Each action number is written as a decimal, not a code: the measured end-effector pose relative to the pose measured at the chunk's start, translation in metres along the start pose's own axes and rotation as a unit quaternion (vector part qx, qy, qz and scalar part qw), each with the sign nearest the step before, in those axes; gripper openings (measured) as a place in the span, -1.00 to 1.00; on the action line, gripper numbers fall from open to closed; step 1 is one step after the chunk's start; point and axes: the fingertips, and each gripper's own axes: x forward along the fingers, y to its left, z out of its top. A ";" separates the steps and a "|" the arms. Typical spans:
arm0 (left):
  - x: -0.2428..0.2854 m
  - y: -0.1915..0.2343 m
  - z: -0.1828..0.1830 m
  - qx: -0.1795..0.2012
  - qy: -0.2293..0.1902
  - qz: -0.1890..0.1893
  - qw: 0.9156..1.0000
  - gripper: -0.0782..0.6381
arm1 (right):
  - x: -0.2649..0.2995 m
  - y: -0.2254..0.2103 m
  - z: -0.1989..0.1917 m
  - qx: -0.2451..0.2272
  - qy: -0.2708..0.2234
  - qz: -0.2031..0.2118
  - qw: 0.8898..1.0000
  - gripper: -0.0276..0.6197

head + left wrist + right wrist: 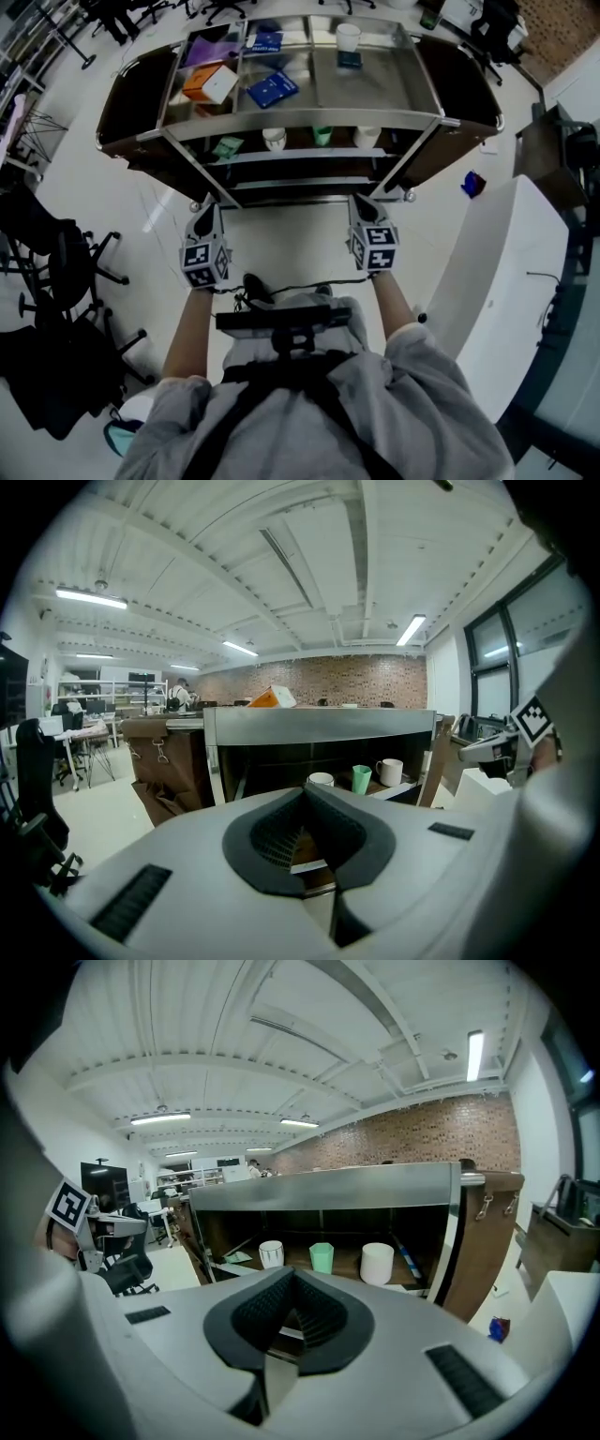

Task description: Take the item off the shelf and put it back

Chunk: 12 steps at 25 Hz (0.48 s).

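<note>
Both empty, L gripper (pixel 208 208) & R gripper (pixel 364 202), fingers pressed together, facing steel shelf cart (pixel 300 119).

**Colleague:** What colours do you read on the shelf (pixel 375 84)?

**Me:** On my feed it's steel grey on top, with dark brown bags (pixel 127 98) at the ends. I see an orange-and-white box (pixel 210 82), a blue box (pixel 273 89) and a white cup (pixel 348 37). Lower down there's a mint-green cup (pixel 322 1257) and a white mug (pixel 377 1263).

**Colleague:** And the rig?

**Me:** My left gripper (pixel 305 808) is pale grey with charcoal ribbed fingers (pixel 273 833). Its marker cube (pixel 204 255) shows black squares on white. The floor (pixel 291 234) is white, and the back wall (pixel 422 1138) is red-brown brick.
</note>
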 end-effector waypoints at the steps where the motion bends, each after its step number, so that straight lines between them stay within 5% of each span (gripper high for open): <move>1: -0.002 -0.001 -0.003 -0.002 0.001 -0.001 1.000 -0.77 | -0.004 -0.003 -0.003 0.006 0.001 -0.004 1.000 -0.89; 12: -0.022 0.000 -0.010 -0.009 0.013 0.013 1.000 -0.77 | -0.019 -0.015 -0.023 0.022 0.015 -0.015 1.000 -0.90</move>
